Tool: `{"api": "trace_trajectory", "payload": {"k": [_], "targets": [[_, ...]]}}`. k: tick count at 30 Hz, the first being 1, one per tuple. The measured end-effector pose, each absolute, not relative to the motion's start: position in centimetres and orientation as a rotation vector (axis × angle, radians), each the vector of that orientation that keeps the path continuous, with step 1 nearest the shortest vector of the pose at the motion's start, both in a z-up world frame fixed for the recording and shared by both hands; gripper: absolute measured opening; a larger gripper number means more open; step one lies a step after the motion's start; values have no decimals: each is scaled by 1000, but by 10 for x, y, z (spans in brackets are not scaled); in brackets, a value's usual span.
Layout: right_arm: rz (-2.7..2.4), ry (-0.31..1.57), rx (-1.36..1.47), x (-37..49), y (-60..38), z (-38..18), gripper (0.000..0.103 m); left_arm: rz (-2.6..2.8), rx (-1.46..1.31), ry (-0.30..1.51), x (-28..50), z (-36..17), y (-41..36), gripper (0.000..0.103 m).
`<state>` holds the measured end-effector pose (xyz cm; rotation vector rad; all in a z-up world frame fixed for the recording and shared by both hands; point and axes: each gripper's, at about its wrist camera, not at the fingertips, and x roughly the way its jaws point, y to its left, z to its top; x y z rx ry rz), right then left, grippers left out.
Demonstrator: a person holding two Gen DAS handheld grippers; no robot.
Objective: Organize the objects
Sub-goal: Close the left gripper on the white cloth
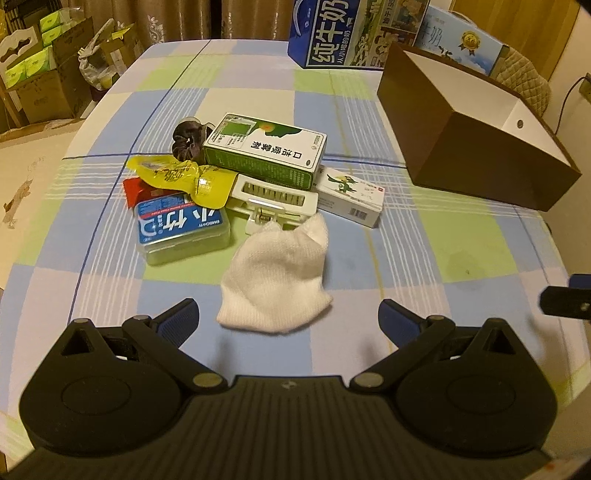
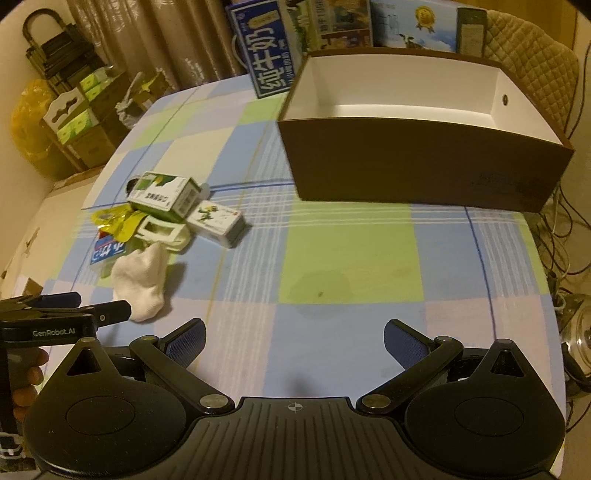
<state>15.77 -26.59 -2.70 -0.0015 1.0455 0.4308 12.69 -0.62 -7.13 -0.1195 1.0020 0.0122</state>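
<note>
A pile of small items lies on the checked tablecloth. Nearest is a white sock [image 1: 275,280] [image 2: 142,284], just ahead of my open left gripper [image 1: 288,319], whose fingers hold nothing. Behind it are a white clip [image 1: 273,201], a blue tin [image 1: 181,229], a yellow packet [image 1: 177,175], a green-and-white box [image 1: 266,151] [image 2: 162,195], a white box with a green dinosaur [image 1: 351,195] [image 2: 216,221] and a dark scrunchie [image 1: 190,138]. A brown box with a white inside [image 1: 476,147] [image 2: 424,162] stands empty at the right. My right gripper [image 2: 293,343] is open over bare cloth.
Blue milk cartons [image 1: 332,33] [image 2: 269,55] stand behind the brown box. Cardboard boxes [image 1: 44,74] and bags sit off the table's left side. A padded chair back [image 2: 532,55] and cables are at the right. A hand [image 2: 27,384] holds the left gripper [image 2: 66,314] at the left edge.
</note>
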Motion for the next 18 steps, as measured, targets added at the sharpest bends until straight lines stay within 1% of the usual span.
{"api": "trace_trajectory", "payload": {"k": [8, 10, 16, 18], "targets": [[394, 1051, 25, 174, -289, -31, 101, 47, -93, 1006, 157, -91, -11, 101], [396, 1049, 28, 178, -293, -31, 101, 56, -81, 1006, 165, -96, -12, 97], [405, 1049, 32, 186, -304, -32, 101, 101, -69, 1024, 180, -110, -12, 93], [405, 1053, 32, 189, -308, -33, 101, 109, -69, 1026, 183, -112, -13, 90]]}}
